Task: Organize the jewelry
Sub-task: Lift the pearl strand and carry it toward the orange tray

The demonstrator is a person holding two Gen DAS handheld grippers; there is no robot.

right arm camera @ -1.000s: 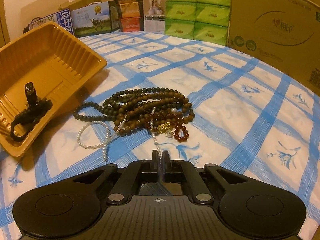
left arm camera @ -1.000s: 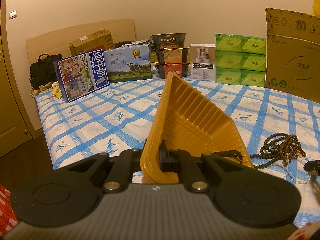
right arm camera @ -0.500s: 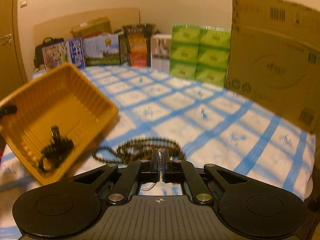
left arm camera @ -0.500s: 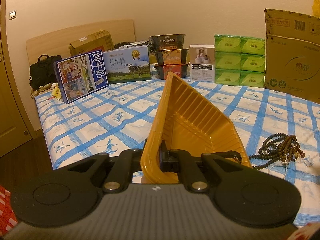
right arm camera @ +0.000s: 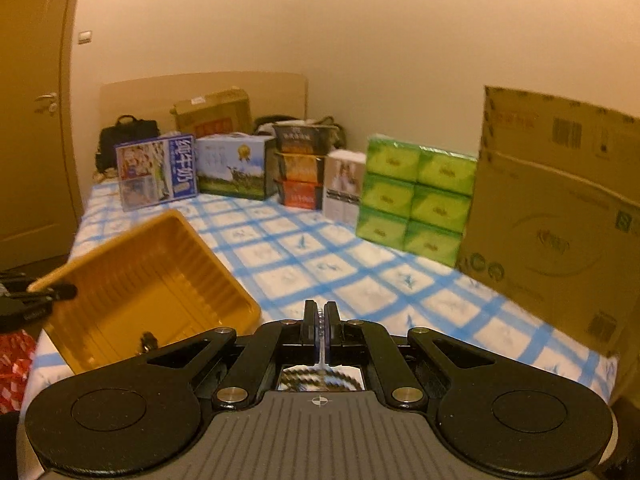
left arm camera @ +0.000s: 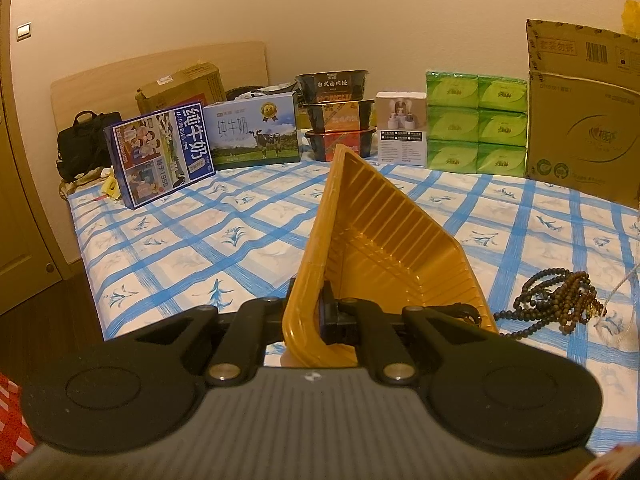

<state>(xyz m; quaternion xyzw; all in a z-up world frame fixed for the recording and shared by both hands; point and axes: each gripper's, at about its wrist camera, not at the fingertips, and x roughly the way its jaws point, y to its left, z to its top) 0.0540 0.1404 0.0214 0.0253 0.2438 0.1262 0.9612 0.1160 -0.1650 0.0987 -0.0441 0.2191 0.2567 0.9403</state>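
Note:
My left gripper (left arm camera: pixel 316 312) is shut on the near rim of the yellow plastic tray (left arm camera: pixel 380 240), holding it tilted on the blue-checked sheet. The tray (right arm camera: pixel 152 280) holds a black bracelet (right arm camera: pixel 146 340) low in its corner. A pile of brown bead strings (left arm camera: pixel 560 300) lies right of the tray. My right gripper (right arm camera: pixel 321 320) is raised above the bed, shut on a thin white pearl strand (right arm camera: pixel 321 344) that hangs down between its fingers. The pearl strand (left arm camera: pixel 624 284) rises off the sheet at the right edge of the left wrist view.
Along the far wall stand milk cartons (left arm camera: pixel 160 152), stacked noodle bowls (left arm camera: pixel 336 116), green tissue packs (left arm camera: pixel 476 120) and a large cardboard box (left arm camera: pixel 580 128). A wooden door (right arm camera: pixel 32 120) is at the left, beyond the bed's edge.
My right gripper has risen well above the bed with the pearl strand, and the bead pile has dropped below its view. My left gripper and the tilted tray have stayed put.

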